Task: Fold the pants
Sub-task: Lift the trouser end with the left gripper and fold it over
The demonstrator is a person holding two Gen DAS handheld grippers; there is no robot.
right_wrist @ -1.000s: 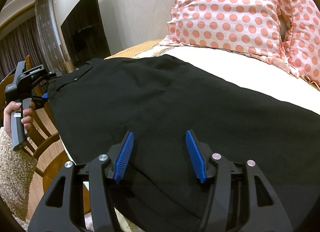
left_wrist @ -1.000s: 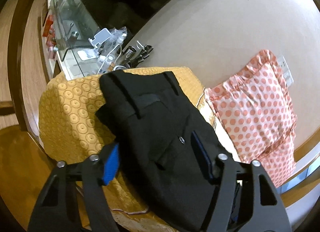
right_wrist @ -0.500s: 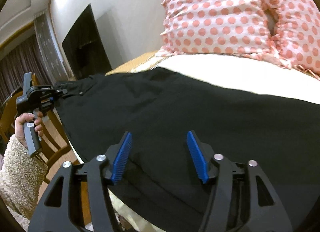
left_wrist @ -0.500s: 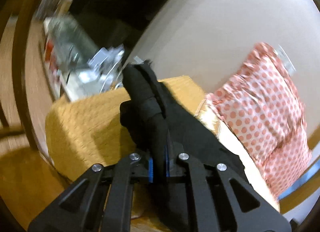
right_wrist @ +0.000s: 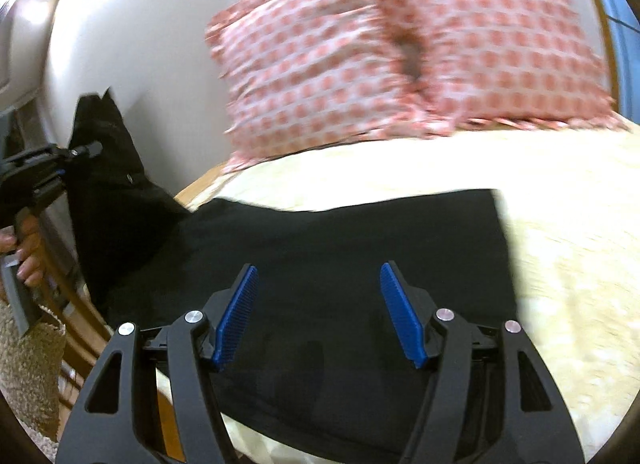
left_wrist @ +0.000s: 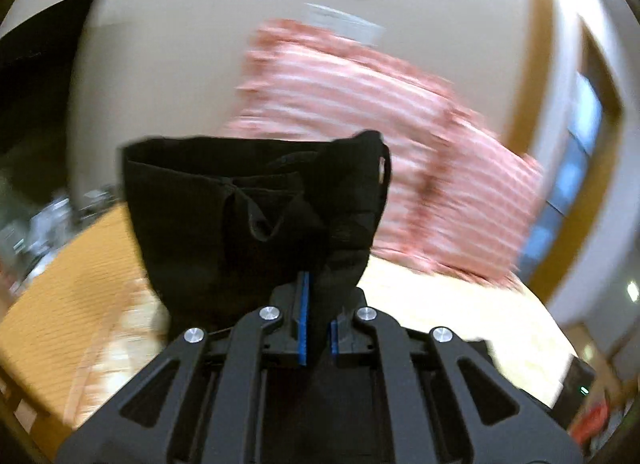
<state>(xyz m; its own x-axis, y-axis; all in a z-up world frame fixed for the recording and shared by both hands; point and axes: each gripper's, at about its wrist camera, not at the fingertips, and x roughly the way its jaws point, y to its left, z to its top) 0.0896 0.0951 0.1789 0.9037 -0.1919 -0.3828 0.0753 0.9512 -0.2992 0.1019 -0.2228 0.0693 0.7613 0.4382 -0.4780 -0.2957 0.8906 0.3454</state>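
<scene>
The left claw grips the black pants; the right claw gapes wide, empty.

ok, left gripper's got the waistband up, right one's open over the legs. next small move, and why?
Probably carry the left gripper across toward the free leg end. It is shut on the waistband of the black fabric pants, lifted off the pale yellow bedspread, while the legs lie flat under the open right gripper, which holds nothing.

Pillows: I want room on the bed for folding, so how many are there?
2: pillow leaning on the wall, and second pillow beside it to the right, touching. Others may lie out of view.
</scene>
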